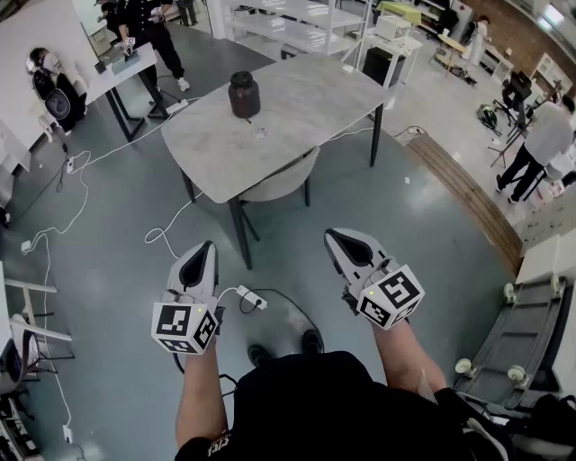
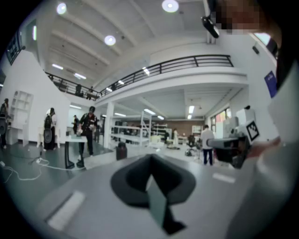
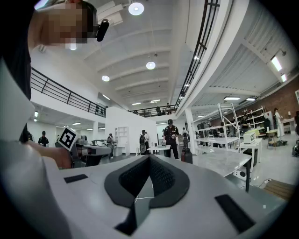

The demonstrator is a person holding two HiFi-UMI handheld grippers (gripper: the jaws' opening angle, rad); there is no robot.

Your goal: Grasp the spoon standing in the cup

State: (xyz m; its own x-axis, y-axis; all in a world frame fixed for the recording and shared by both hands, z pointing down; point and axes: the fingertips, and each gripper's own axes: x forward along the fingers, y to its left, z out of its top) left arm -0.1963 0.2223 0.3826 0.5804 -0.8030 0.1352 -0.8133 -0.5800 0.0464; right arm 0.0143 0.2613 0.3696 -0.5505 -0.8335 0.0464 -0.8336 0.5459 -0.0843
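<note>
A dark cup (image 1: pixel 244 94) stands on the far part of a grey table (image 1: pixel 297 108), well ahead of me. I cannot make out a spoon in it from here. A small object (image 1: pixel 259 132) lies on the table just in front of the cup. My left gripper (image 1: pixel 208 246) and right gripper (image 1: pixel 332 235) hang low over the floor, short of the table, both shut and empty. The cup shows small in the left gripper view (image 2: pixel 121 151) beyond the shut left gripper (image 2: pixel 150 159). It also shows in the right gripper view (image 3: pixel 187 155), past the right gripper (image 3: pixel 149 159).
A chair (image 1: pixel 281 185) is tucked under the table's near edge. A power strip (image 1: pixel 252 297) and cables (image 1: pixel 81 194) lie on the floor. A second table (image 1: pixel 126 67) with a person (image 1: pixel 148 27) stands far left. A cart (image 1: pixel 526 338) sits at the right.
</note>
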